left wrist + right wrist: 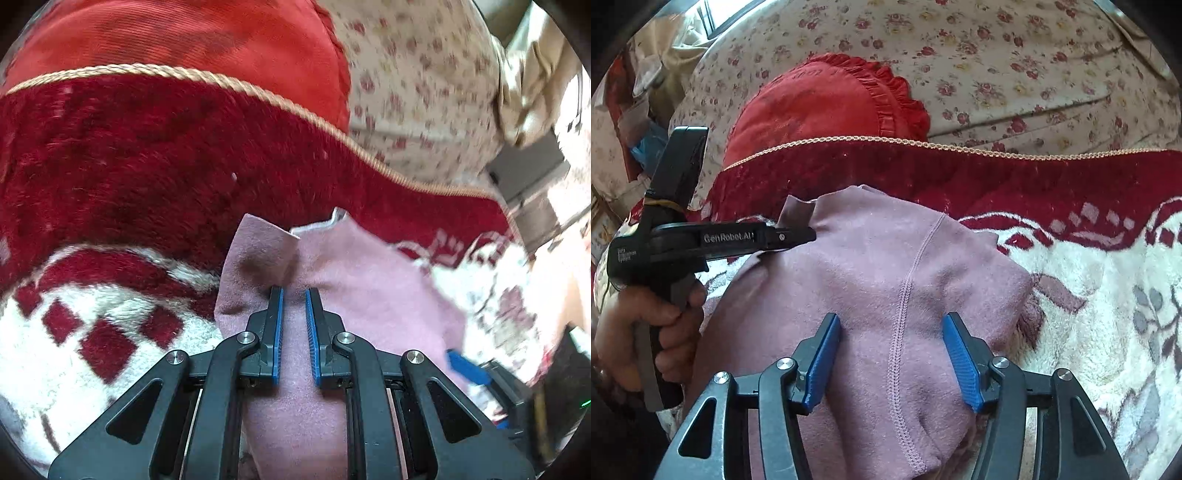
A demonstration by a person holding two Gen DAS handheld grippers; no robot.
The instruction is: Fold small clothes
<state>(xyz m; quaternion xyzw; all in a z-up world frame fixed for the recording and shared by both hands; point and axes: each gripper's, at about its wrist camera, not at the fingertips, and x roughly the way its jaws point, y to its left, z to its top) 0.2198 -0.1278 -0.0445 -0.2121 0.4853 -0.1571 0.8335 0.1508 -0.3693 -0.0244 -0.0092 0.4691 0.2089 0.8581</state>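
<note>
Pink garment: one, on my one red-and-white blanket. Left gripper pinches its edge; right gripper spread wide above it. Red cushion: one.

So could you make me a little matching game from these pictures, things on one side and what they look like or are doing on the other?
Things:
1. left gripper
2. right gripper
3. cushion
4. blanket

Descriptions:
a. fingers spread wide over the pink garment
b. plain red with a frilled edge
c. fingers pinching a fold of pink cloth
d. dark red and white, fluffy

Pairs: 1-c, 2-a, 3-b, 4-d
</note>
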